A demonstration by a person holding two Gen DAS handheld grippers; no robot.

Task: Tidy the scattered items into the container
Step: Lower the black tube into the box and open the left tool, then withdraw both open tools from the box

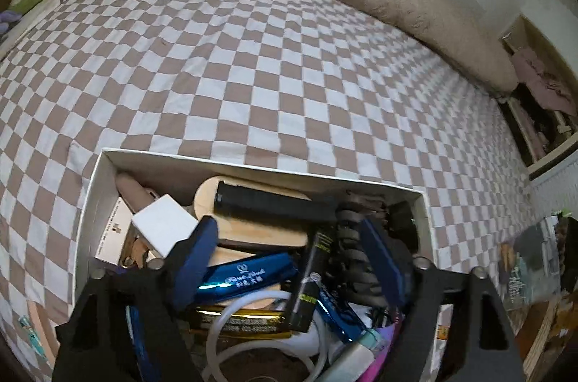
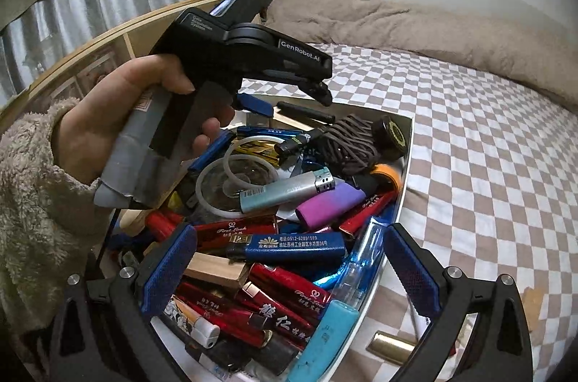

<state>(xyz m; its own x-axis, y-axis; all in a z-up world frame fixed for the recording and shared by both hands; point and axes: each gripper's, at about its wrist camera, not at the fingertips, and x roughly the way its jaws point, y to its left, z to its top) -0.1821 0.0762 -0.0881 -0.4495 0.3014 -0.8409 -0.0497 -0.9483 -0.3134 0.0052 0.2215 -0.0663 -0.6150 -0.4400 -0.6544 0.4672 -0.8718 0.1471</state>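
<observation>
So my left gripper (image 1: 289, 255) hangs over the white cardboard box (image 1: 92, 201) on the brown-and-white checkered bedsheet (image 1: 253, 57), jaws apart and empty above the shiny blue lighter (image 1: 242, 277). Right gripper (image 2: 289, 268) is spread wide too, nothing in it, over the box's near end packed with red lighters (image 2: 289, 284).
</observation>
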